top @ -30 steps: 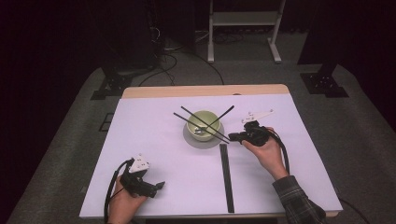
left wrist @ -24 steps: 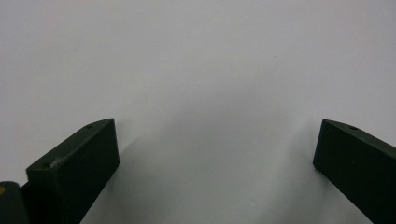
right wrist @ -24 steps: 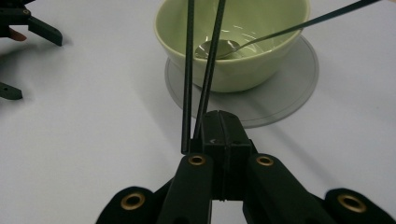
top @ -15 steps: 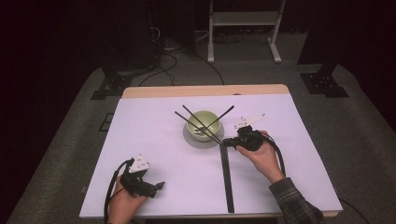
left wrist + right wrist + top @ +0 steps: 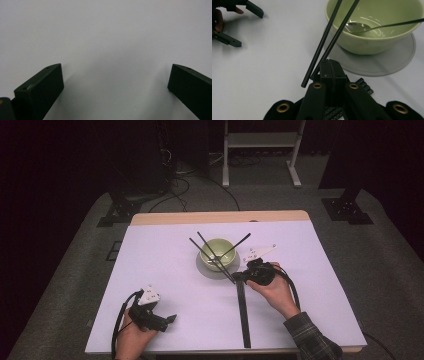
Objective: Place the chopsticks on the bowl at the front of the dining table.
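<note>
Right fingers (image 5: 331,65) closed beside chopsticks (image 5: 329,42) slanting into bowl (image 5: 374,37), left fingers (image 5: 37,90) open.

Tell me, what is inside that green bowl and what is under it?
Inside the green bowl lies a metal spoon, and two black chopsticks lean over its rim. Under it sits a grey round mat; the bowl covers the mat's middle.

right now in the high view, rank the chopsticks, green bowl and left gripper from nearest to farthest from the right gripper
1. chopsticks: their near ends lie right at the right gripper, leaning across the bowl.
2. green bowl: just beyond, up and left, on a grey coaster.
3. left gripper: farthest, at the table's near left, jaws open.
</note>
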Demonstrator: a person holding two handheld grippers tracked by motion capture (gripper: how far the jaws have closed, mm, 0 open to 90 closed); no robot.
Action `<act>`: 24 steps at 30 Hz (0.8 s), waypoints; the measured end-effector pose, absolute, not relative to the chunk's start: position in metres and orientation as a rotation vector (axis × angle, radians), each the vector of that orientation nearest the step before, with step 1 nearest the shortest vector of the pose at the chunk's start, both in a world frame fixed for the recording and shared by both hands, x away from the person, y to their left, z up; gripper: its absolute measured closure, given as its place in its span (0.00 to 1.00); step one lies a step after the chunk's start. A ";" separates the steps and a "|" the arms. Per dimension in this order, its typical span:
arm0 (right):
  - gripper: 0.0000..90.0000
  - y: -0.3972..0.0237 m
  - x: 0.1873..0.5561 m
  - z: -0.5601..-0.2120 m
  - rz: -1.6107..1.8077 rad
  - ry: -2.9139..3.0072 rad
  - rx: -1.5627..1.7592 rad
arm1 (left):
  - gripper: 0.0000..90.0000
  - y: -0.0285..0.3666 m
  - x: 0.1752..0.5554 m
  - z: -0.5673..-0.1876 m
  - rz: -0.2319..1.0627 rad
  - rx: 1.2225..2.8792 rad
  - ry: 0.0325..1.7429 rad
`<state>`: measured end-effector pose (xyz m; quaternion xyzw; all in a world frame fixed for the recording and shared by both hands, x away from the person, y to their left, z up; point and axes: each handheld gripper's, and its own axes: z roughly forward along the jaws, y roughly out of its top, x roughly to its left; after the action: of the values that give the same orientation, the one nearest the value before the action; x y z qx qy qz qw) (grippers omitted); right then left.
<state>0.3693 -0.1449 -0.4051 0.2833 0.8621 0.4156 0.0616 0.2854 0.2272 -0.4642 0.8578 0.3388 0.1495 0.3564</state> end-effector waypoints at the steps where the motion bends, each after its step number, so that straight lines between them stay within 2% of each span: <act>1: 1.00 -0.146 0.370 -0.404 1.259 2.595 0.860 | 0.00 0.227 0.285 -0.464 0.387 2.216 0.873; 11: 0.92 -0.150 0.383 -0.388 1.298 2.510 0.932 | 0.00 0.227 0.285 -0.464 0.386 2.217 0.873; 24: 0.69 -0.121 0.417 -0.366 1.274 2.463 0.957 | 0.00 0.227 0.286 -0.464 0.389 2.215 0.872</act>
<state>0.4165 -0.1211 -0.3664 0.3244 0.8351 0.4320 0.1038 0.2855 0.2272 -0.4644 0.8578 0.3377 0.1508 0.3569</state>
